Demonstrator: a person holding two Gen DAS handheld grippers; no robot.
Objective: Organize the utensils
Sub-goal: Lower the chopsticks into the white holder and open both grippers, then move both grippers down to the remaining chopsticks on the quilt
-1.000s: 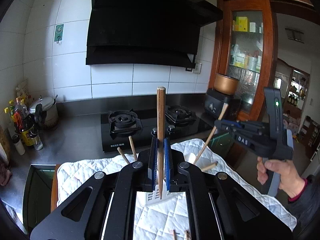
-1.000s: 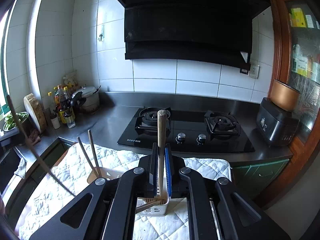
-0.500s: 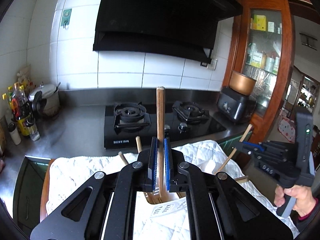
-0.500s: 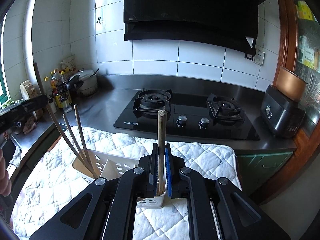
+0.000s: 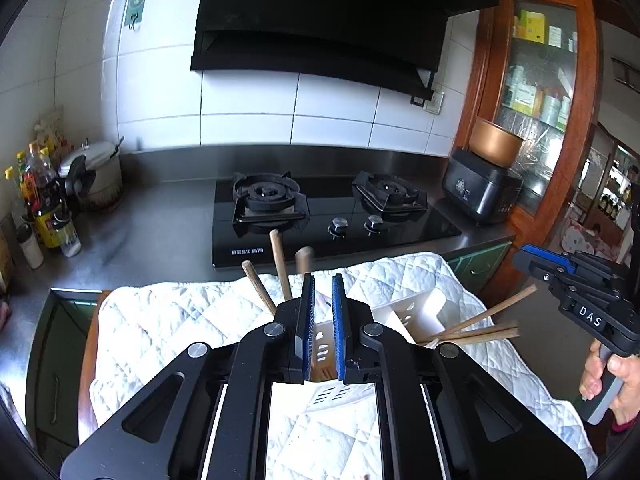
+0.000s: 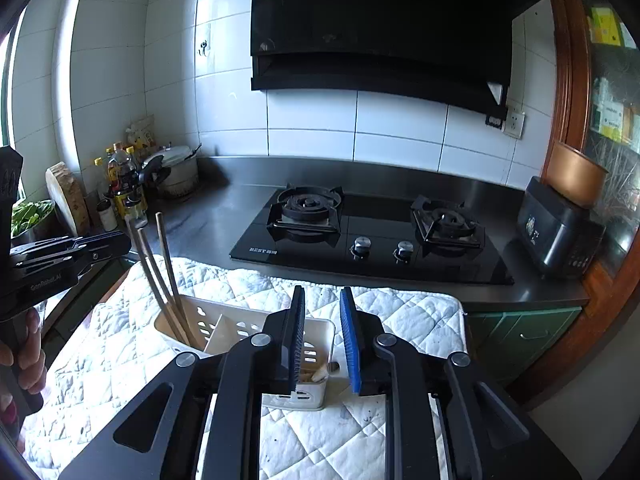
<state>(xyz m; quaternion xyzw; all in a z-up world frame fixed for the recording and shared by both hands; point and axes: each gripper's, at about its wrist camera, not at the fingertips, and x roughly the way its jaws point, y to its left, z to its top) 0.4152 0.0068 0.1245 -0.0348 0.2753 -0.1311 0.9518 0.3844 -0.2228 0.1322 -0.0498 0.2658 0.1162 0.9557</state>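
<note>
A white slotted utensil holder (image 6: pixel 240 326) stands on the quilted white cloth (image 6: pixel 380 308); it also shows in the left wrist view (image 5: pixel 416 310). Wooden chopsticks (image 6: pixel 160 276) lean in its left compartment; in the left wrist view their tops (image 5: pixel 278 268) stand just beyond my fingers. More chopsticks (image 5: pixel 480 326) lean out of the right compartment; their ends (image 6: pixel 320 372) show low in the right wrist view. My left gripper (image 5: pixel 322 286) is open and empty over the holder. My right gripper (image 6: pixel 322 296) is open and empty over the right compartment.
A black two-burner gas hob (image 6: pixel 360 232) sits on the steel counter behind the cloth. Bottles (image 6: pixel 120 184) and a pot (image 6: pixel 176 172) stand at the back left, a rice cooker (image 6: pixel 560 224) at the right. A green cabinet (image 6: pixel 524 336) is below the counter.
Both grippers have opened and let go of their chopsticks, which now rest in the holder. Both grippers have come lower, closer to the holder.
</note>
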